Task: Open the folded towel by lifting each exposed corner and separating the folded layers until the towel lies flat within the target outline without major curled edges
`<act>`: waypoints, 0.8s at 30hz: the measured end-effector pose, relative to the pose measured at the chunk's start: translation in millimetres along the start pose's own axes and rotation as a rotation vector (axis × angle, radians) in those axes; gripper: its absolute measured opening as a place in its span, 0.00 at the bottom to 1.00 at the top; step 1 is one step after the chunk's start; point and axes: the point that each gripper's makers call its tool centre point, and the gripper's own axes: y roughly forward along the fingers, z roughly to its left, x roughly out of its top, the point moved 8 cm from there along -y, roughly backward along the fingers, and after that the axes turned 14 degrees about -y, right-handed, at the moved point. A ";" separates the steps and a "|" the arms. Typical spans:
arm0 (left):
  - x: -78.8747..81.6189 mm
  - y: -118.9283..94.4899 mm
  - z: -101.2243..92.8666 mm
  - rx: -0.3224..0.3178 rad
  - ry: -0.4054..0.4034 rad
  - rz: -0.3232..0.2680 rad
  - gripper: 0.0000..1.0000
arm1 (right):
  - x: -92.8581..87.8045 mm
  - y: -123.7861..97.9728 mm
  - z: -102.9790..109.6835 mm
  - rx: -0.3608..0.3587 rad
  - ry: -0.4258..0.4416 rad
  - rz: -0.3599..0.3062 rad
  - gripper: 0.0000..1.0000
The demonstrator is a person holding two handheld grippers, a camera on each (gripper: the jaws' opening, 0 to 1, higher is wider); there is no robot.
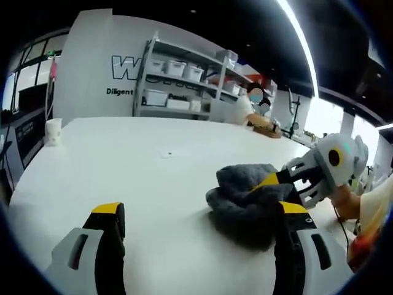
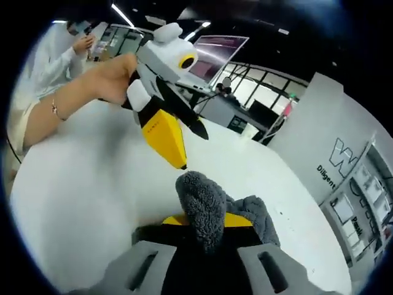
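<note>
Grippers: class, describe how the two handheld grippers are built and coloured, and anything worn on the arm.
Each gripper, left and right, has a pale grey-white body, black jaws with yellow tips and a yellow-ringed round lens. A thin bracelet circles the wrist.

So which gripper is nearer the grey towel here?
Right. The right gripper is shut on the grey towel; the left gripper hovers open just beside it.

A fluffy dark grey towel [image 1: 249, 196] sits bunched in a crumpled heap on the white surface [image 1: 141, 178], one fold raised and pinched between yellow-tipped fingers [image 2: 236, 219].
</note>
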 end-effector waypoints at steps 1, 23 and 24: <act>-0.1 0.1 0.0 -0.001 0.001 0.001 0.99 | 0.6 -2.0 -2.0 -0.009 0.005 -0.007 0.07; -4.3 3.3 1.3 0.005 0.002 0.021 0.99 | -27.7 -120.6 -65.4 -0.440 0.170 -0.080 0.06; -4.7 3.7 1.0 0.005 0.004 0.024 0.99 | -31.7 -125.7 -66.0 -0.455 0.187 -0.078 0.06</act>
